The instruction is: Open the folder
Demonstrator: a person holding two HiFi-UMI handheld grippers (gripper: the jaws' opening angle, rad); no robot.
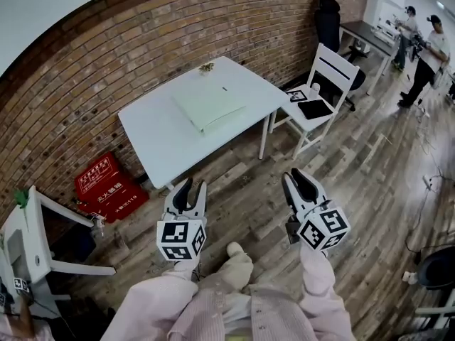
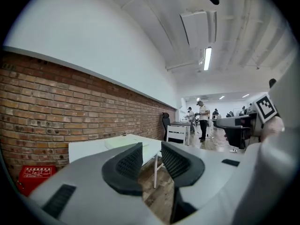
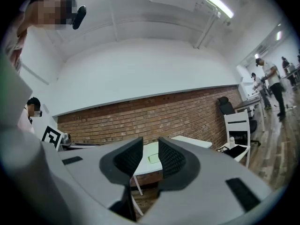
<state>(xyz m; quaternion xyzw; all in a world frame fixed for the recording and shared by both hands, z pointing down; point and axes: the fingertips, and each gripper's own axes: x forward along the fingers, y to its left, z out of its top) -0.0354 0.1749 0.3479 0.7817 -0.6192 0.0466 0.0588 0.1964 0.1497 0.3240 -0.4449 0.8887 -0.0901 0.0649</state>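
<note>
Pointing forward and roughly level, the left gripper [image 1: 190, 185] and the right gripper [image 1: 297, 176] are held side by side in front of the person, each at the end of an arm in a pale pink sleeve [image 1: 160, 300]. Both are over the wooden floor [image 1: 242, 197] and well apart from the worktop [image 1: 153, 137]. The marker cube of each gripper faces up toward the head camera. In the left gripper view the jaws stand apart with a clear gap, and only floor and a worktop leg show through it. In the right gripper view the jaws also stand apart, with a narrower gap, and clamp nothing. The folder [image 1: 210, 105], pale green and closed, lies flat near the middle of the white worktop, set at a slight angle to its edges. Neither gripper touches it. The worktop stands against a brick wall [image 1: 106, 55]. A small object [image 1: 206, 67], too small to identify, sits at the worktop's far edge. A white chair [image 1: 323, 91] stands to the right of the worktop. A red box [image 1: 106, 187] lies on the floor to its left, against the wall. Two people stand at the far right of the room.
</note>
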